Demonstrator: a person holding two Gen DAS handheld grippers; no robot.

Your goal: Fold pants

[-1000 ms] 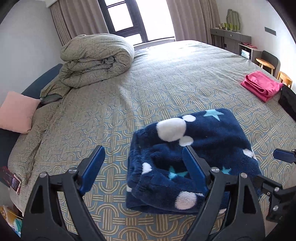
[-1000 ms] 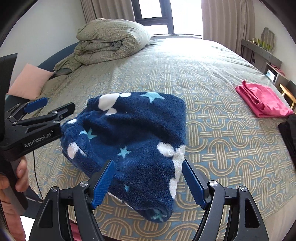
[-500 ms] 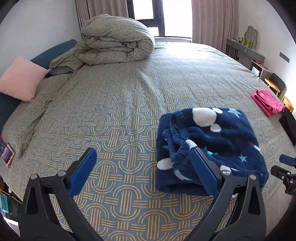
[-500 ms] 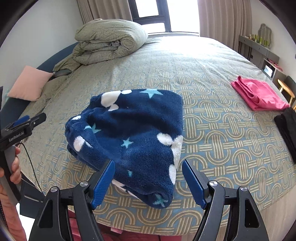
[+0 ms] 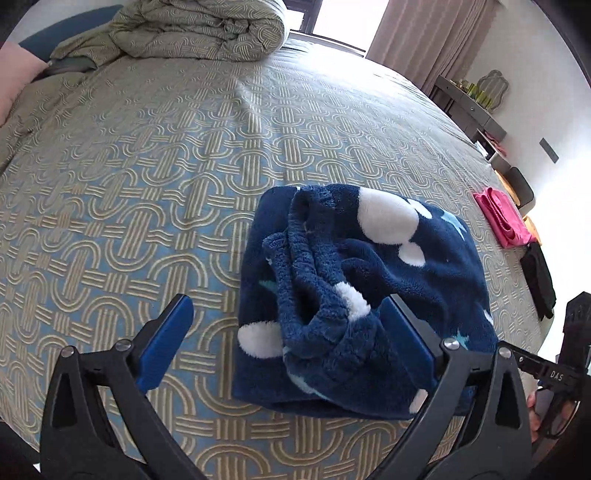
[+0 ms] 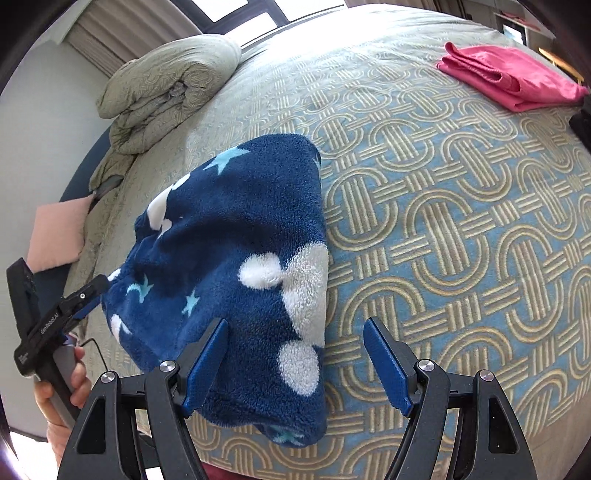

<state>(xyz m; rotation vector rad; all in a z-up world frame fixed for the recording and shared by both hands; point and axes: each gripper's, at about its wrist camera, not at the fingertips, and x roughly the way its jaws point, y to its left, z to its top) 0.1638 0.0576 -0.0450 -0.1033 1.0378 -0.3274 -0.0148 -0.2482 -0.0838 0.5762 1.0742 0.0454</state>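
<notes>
- One pair of navy fleece pants (image 5: 365,295) lies folded near the foot edge of the bed (image 5: 147,184), a compact bundle with its waistband bunched loosely on top.
- Two grippers, left gripper (image 5: 288,343) and right gripper (image 6: 295,365), have drawn back within the last second; fingers spread wide, gripping nothing, so the fold looks essentially done.
- Counted beyond the pants: one pink folded garment (image 6: 509,77), one rolled duvet (image 6: 166,88), one pink pillow (image 6: 59,236).

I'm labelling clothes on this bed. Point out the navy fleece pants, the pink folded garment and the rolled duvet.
navy fleece pants (image 6: 236,236), right wrist view, top fleece face.
pink folded garment (image 6: 517,75), right wrist view, upper layer.
rolled duvet (image 5: 199,29), left wrist view, front of roll.
</notes>
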